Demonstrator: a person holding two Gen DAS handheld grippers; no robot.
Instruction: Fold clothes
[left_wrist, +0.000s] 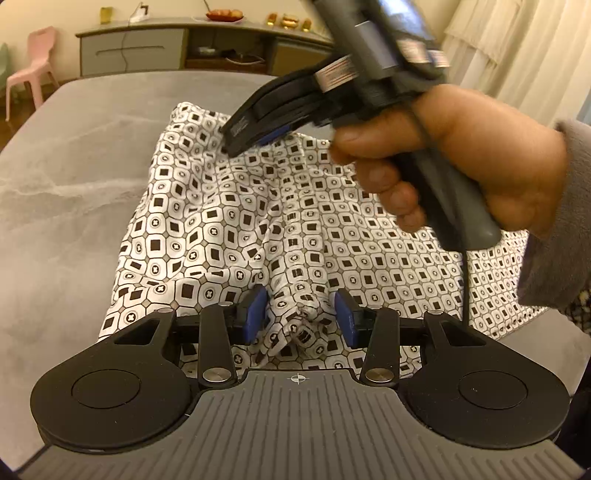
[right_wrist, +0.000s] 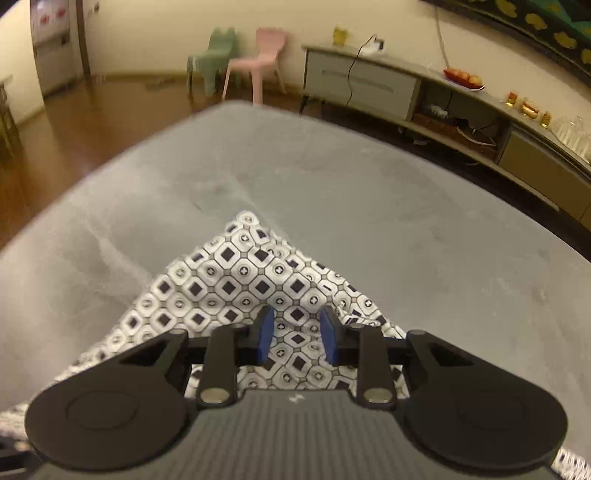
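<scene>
1. Grey bed (left_wrist: 74, 177) fills the foreground of both views; a low sideboard (left_wrist: 147, 48) and a pink chair (left_wrist: 33, 70) stand along the far wall.
2. Left gripper (left_wrist: 301, 314): jaws spread, one blue pad on each side of a raised ridge of the patterned garment (left_wrist: 207, 229) at its near edge. Whether the pads touch the cloth cannot be told.
3. Right gripper (right_wrist: 297, 336): jaws spread, hovering over the garment toward its far part, tips aimed down and left at the cloth. In the left wrist view it appears at upper right, held by a hand (left_wrist: 443, 158) in a grey sleeve.
4. Garment: lies rumpled on the bed, long axis running near to far, with a central fold ridge from the left gripper toward the right one. Its far corner (right_wrist: 247, 221) points away; its right part runs under the sleeve.
5. Key relation: the ridge lies directly ahead of, and between, the left jaws, so the left gripper is nearer a grasp; the right one is above the cloth.
6. Obstruction: the right hand and gripper cross over the garment's right half; the bed around it is bare.
</scene>
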